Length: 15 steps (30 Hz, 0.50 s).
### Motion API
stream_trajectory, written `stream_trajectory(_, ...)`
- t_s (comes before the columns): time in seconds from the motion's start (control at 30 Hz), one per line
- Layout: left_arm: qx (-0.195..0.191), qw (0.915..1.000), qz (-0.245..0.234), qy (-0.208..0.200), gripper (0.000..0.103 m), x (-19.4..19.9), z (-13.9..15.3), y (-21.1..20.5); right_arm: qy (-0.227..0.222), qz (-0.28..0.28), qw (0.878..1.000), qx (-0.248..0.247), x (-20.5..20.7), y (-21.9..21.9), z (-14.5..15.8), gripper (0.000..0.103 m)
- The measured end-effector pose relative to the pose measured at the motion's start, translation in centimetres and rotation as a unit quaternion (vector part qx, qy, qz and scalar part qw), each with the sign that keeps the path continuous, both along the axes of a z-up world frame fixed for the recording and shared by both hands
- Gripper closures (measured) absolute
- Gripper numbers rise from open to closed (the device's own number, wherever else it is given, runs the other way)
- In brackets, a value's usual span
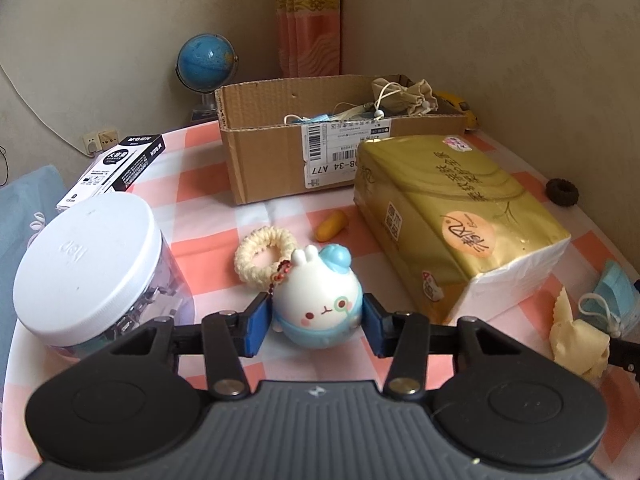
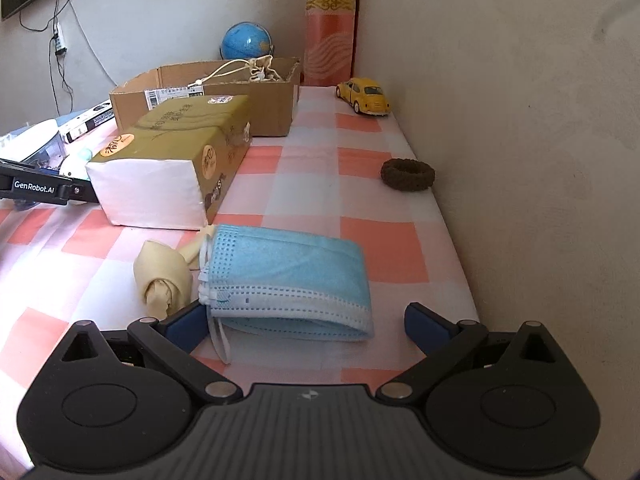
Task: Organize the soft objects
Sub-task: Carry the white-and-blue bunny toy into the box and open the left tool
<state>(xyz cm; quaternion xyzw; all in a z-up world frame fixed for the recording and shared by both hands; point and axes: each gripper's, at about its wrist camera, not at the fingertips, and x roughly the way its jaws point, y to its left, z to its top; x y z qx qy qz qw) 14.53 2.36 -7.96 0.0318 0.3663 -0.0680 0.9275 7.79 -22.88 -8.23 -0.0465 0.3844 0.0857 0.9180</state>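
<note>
- My left gripper (image 1: 318, 322) has its blue pads on either flank of the round white-and-blue bunny squeeze toy (image 1: 320, 300); they look to be touching it, so I judge the jaws are clamped on it, though it sits on the pink-and-white checked tablecloth (image 1: 200, 200), not lifted.
- I judge the toy light and squashy, with a smooth, possibly slippery skin. The widest part of its belly, where the pads sit, is the sensible hold (higher up it would likely pop out).
- A red beaded charm (image 1: 280, 274) hangs from the toy and lies against the cream knitted hair ring (image 1: 264, 258) just behind, so the ring could be dragged along on a lift.
- My right gripper (image 2: 308, 326) is spread wide, one pad either side of the folded stack of pale blue face masks (image 2: 288, 280), neither pad pressing it.
- The masks look feather-light and floppy, and the layers may slide apart. I would pinch across the whole folded stack near its middle, not by the white ear loops (image 2: 218, 336) trailing at the near left corner.
- A crumpled cream cloth (image 2: 162, 276) lies just beside the masks, touching my left-hand pad.
- The open cardboard box (image 1: 272, 160) at the back of the table, already holding a cream drawstring pouch (image 1: 400, 96), seems the likely destination.
- A dark brown knitted hair ring (image 2: 408, 175) sits well apart, near the wall.
</note>
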Motion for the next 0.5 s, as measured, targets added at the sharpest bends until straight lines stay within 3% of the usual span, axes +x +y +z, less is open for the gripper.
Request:
stream_trajectory(0.33,0.011,0.9999,0.001,-0.002,0.055,0.4,-0.2,-0.2,0.000,0.009,1.000,0.012,1.5,0.8,0.8,0.000)
stream_trajectory(0.4,0.014,0.9999,0.001,-0.003,0.055,0.5,-0.1,-0.2,0.000,0.007,1.000,0.017,1.7,0.8,1.1,0.003)
stream_trajectory(0.5,0.013,0.9999,-0.001,-0.001,0.055,0.7,-0.1,-0.2,0.013,0.003,1.000,0.018,2.0,0.8,1.2,0.018)
